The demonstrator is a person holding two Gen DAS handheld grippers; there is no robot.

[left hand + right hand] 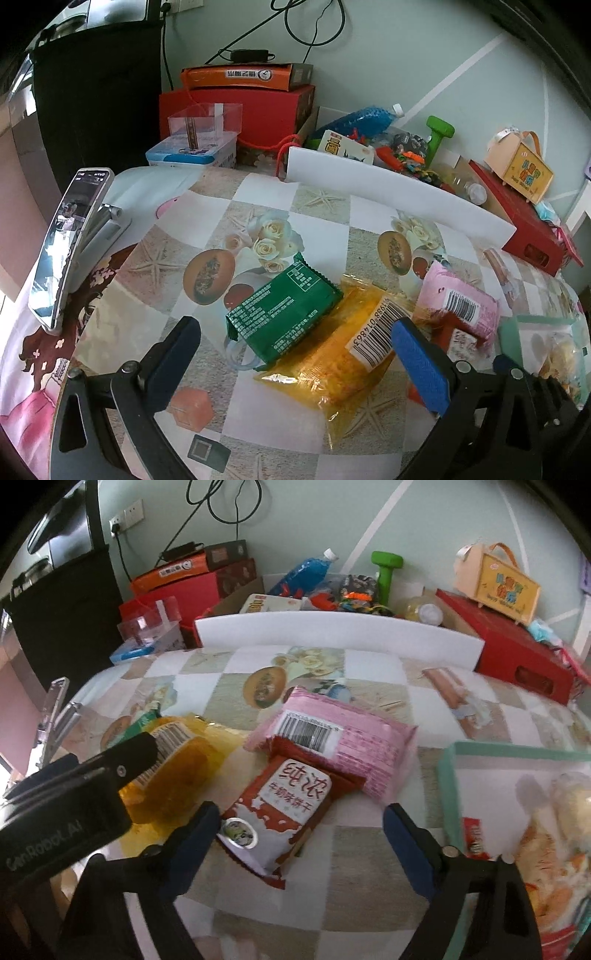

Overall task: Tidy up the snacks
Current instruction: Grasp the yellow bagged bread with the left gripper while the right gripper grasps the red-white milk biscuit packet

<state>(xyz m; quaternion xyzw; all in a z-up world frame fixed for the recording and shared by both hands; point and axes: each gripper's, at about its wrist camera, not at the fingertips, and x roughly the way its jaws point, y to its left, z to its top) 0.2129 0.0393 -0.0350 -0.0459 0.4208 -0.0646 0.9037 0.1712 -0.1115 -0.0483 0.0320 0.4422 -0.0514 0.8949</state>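
Observation:
A green snack packet (282,312) lies on a yellow packet (343,354) in the middle of the table. A pink packet (460,301) and a red-and-white biscuit packet (277,812) lie to their right. My left gripper (295,354) is open, its fingers either side of the green and yellow packets, just above them. My right gripper (301,840) is open around the near end of the red-and-white packet. The pink packet (332,734) lies behind it, the yellow packet (173,775) to its left. A mint-rimmed tray (448,775) at right holds several snacks.
A phone on a stand (70,243) stands at the table's left. A white foam board (391,192) crosses the back, with red boxes (258,110), a green dumbbell (437,136) and clutter behind it. The left gripper's body (66,794) shows in the right wrist view.

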